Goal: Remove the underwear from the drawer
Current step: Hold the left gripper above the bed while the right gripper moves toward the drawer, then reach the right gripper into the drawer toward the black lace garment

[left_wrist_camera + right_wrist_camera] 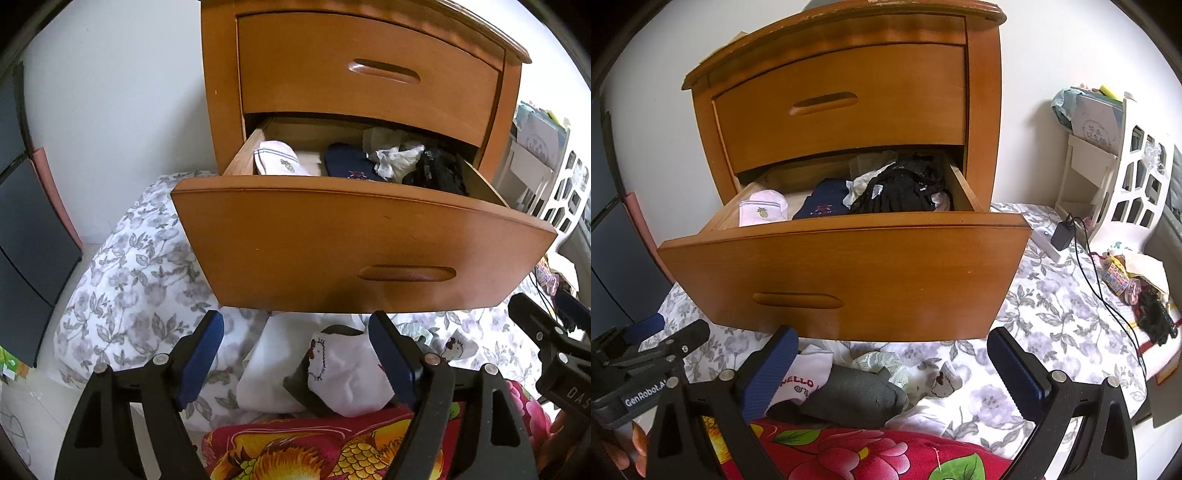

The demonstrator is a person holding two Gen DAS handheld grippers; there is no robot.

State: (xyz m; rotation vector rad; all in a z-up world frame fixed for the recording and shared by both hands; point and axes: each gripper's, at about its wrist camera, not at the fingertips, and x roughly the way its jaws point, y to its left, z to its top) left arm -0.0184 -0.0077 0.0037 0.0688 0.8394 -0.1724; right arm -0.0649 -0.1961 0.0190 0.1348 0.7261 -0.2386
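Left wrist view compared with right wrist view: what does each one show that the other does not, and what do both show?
Only the left wrist view shows the dark panels along the left wall.

Only the right wrist view shows the black charger with its cable and the white shelf.

Both show the open drawer, the pale sock inside it, and the black garment.

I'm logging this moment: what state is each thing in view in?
upper drawer: closed.
lower drawer: pulled open, clothes inside.
black underwear: in the lower drawer, crumpled.
white garment: lying on the bed.
left gripper: open, empty.
right gripper: open, empty.
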